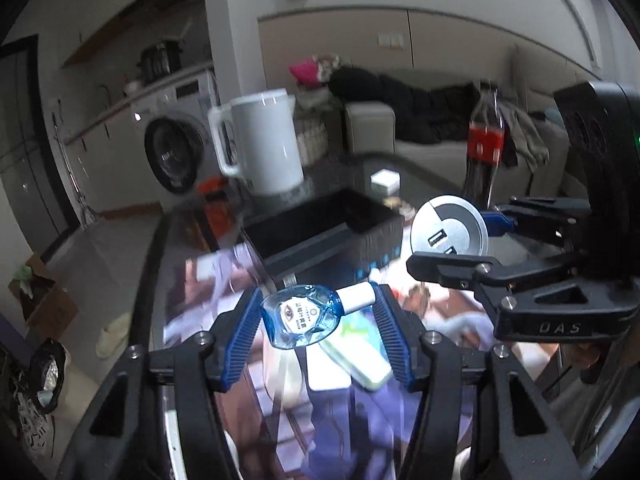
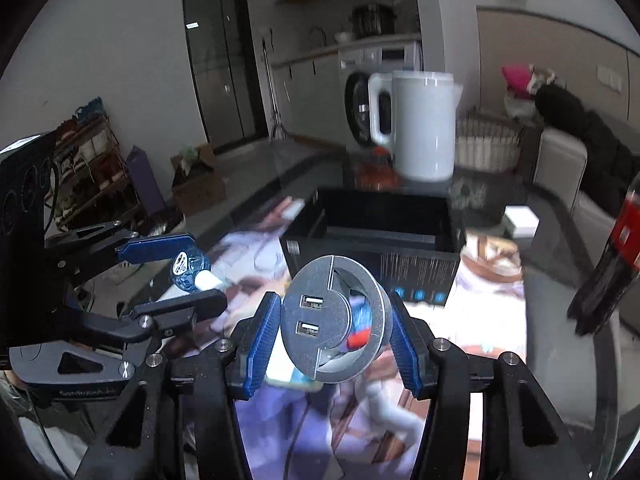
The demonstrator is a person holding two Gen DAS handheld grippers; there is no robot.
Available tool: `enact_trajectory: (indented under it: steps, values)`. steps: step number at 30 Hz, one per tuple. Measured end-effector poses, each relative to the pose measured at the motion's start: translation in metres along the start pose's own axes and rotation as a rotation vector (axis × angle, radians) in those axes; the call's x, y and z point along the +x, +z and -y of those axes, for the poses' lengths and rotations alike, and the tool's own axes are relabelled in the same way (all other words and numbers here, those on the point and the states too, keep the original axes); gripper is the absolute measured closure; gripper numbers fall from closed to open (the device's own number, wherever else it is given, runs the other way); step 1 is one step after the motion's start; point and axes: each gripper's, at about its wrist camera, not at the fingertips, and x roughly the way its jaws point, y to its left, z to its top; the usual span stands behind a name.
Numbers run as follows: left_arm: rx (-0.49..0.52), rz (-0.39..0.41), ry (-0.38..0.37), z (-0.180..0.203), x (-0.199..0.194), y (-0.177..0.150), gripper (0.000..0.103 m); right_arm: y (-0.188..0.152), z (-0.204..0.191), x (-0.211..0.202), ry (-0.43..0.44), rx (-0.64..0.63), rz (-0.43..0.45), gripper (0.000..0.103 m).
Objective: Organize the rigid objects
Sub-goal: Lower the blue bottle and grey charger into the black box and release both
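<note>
My left gripper (image 1: 316, 312) is shut on a small clear blue eye-drop bottle (image 1: 300, 318) with a white cap, held sideways above the table. It also shows in the right wrist view (image 2: 188, 270), at the left. My right gripper (image 2: 334, 324) is shut on a round silver USB socket hub (image 2: 334, 320), held above the table. The hub also shows in the left wrist view (image 1: 450, 232), to the right of the bottle. An open black box (image 2: 384, 224) stands just ahead of both grippers; it also shows in the left wrist view (image 1: 340, 224).
A white jug (image 2: 420, 124) stands behind the box. A cola bottle (image 1: 484, 148) stands at the right. A small white box (image 1: 385, 181) lies behind the black box. A white-green flat item (image 1: 360, 356) lies on the patterned table cover (image 2: 480, 320).
</note>
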Motion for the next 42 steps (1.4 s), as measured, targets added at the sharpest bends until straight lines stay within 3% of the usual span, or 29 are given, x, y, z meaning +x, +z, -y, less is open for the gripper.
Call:
enact_trajectory:
  steps: [3,5,14,20,26,30,35,42]
  values:
    - [-0.044,0.127,0.038,-0.008,-0.016,0.016,0.047,0.016,-0.011,-0.029,-0.043,-0.060,0.173,0.050]
    - [-0.060,0.162,0.051,-0.013,-0.017,0.023,0.046,0.024,-0.012,-0.038,-0.045,-0.048,0.223,0.050]
    - [-0.150,0.155,0.088,-0.031,0.045,0.052,0.047,0.058,0.011,-0.012,-0.100,0.024,0.251,0.050]
    - [-0.279,0.042,0.107,-0.047,0.117,0.062,0.047,0.085,0.052,0.051,-0.110,0.154,0.141,0.050]
    - [-0.377,-0.120,0.122,-0.055,0.174,0.049,0.047,0.079,0.079,0.102,-0.093,0.239,0.023,0.050]
    - [-0.362,-0.195,0.116,-0.051,0.194,0.039,0.047,0.074,0.087,0.121,-0.050,0.237,-0.039,0.050]
    - [-0.295,-0.206,0.125,-0.043,0.189,0.030,0.047,0.063,0.093,0.140,0.008,0.287,-0.134,0.050]
    - [-0.193,-0.216,0.141,-0.038,0.184,0.029,0.046,0.049,0.095,0.146,-0.002,0.364,-0.237,0.050]
